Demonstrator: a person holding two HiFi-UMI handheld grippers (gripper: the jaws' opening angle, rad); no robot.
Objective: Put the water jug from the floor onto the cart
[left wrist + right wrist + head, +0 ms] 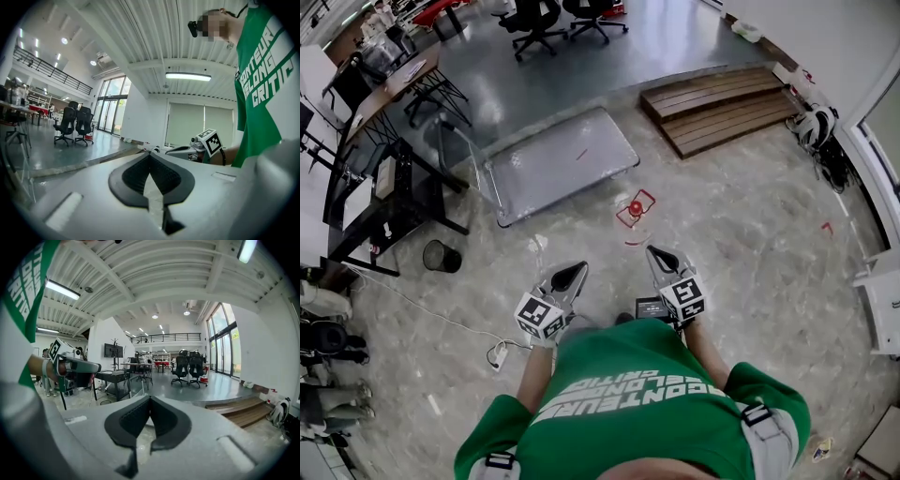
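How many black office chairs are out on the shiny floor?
2: the left office chair and right office chair stand side by side at the floor's far end. Others may be hidden among the desks.

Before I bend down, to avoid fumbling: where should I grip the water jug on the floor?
Likely the top, by the red cap, from above: the water jug seems to stand upright, cap up, its clear body barely visible. The right gripper is nearest.
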